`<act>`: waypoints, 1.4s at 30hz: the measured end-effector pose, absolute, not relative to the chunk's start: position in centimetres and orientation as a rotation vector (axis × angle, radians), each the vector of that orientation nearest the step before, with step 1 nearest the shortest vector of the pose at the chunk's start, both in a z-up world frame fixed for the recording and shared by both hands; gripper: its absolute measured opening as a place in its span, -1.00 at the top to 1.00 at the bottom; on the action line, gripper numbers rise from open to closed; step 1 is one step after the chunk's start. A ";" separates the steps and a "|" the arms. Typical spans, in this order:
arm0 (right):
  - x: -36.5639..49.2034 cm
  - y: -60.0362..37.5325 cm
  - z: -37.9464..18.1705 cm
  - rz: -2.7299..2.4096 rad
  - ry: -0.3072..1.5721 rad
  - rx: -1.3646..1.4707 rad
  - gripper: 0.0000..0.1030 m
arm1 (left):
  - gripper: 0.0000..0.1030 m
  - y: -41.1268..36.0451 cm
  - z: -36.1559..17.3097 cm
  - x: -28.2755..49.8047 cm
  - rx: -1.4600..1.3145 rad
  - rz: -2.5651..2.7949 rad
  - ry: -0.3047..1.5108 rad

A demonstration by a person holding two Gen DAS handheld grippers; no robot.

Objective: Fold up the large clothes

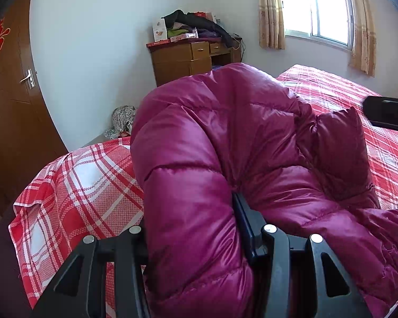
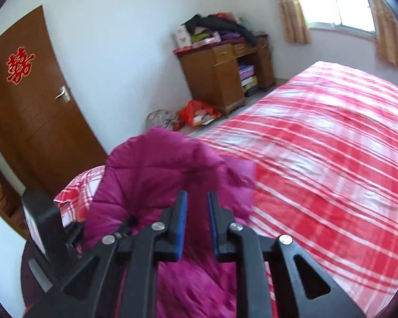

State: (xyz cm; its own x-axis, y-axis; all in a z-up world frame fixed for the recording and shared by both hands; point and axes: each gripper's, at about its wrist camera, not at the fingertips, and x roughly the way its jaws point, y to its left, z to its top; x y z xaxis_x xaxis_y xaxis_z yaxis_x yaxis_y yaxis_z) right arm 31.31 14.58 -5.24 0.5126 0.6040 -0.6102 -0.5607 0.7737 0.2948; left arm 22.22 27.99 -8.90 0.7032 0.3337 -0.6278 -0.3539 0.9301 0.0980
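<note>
**Trainee:** Looking at the left gripper (image 1: 196, 228), why is so much fabric bunched in it?

**Instructor:** A thick roll of the magenta down jacket (image 1: 225, 145) fills the gap between its two fingers. The jaws stand partly spread because the padding is bulky, and the pads appear to press on the roll from both sides. Judged from that, this hand serves as the anchor: it keeps one edge raised off the plaid bedspread (image 1: 74, 180) so the garment can be laid over itself.

**Trainee:** And the right gripper (image 2: 197, 198)?

**Instructor:** Its blue pads stand a narrow gap apart. Jacket fabric shows through the gap, behind and below it, but the right wrist view is blurred, and I cannot tell whether any fabric is actually pinched. Treat it as not confirmed holding. From the left wrist view, only a dark part of that tool shows at the right edge, above the bed.

**Trainee:** Where does the jacket sit?

**Instructor:** On the near corner of the bed, on the side toward the wooden door (image 2: 39, 111). Part rests on the bedspread; part is lifted in an arch by the left gripper.

**Trainee:** Which way does it run?

**Instructor:** The raised roll curves up and away from the left gripper toward the dresser (image 1: 188, 61), then drops back toward the bed's middle. The long axis therefore appears to lie roughly across the near end of the bed. Collar and hem cannot be told apart here.
</note>
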 end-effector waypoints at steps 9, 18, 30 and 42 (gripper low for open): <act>35.2 17.6 -12.7 0.584 0.945 0.089 1.00 | 0.04 27.0 -9.1 22.0 0.032 0.366 0.668; 32.5 14.9 -14.5 0.551 0.920 0.216 1.00 | -0.13 28.4 -9.3 22.2 -0.038 0.325 0.680; 30.1 16.4 -11.7 0.513 0.872 -0.050 0.95 | -0.28 27.7 -7.2 20.4 -0.069 0.352 0.751; 19.5 10.2 -10.7 0.562 0.733 0.110 -0.03 | -0.38 26.1 -5.4 15.5 -0.045 0.442 0.744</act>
State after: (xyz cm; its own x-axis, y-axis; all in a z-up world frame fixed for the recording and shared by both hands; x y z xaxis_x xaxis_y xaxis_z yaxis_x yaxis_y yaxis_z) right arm 19.46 10.21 -10.66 0.6038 0.5215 -0.6028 -0.4466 0.8477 0.2861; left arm 15.48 26.11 -5.40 0.6483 0.3729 -0.6638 -0.4045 0.9073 0.1146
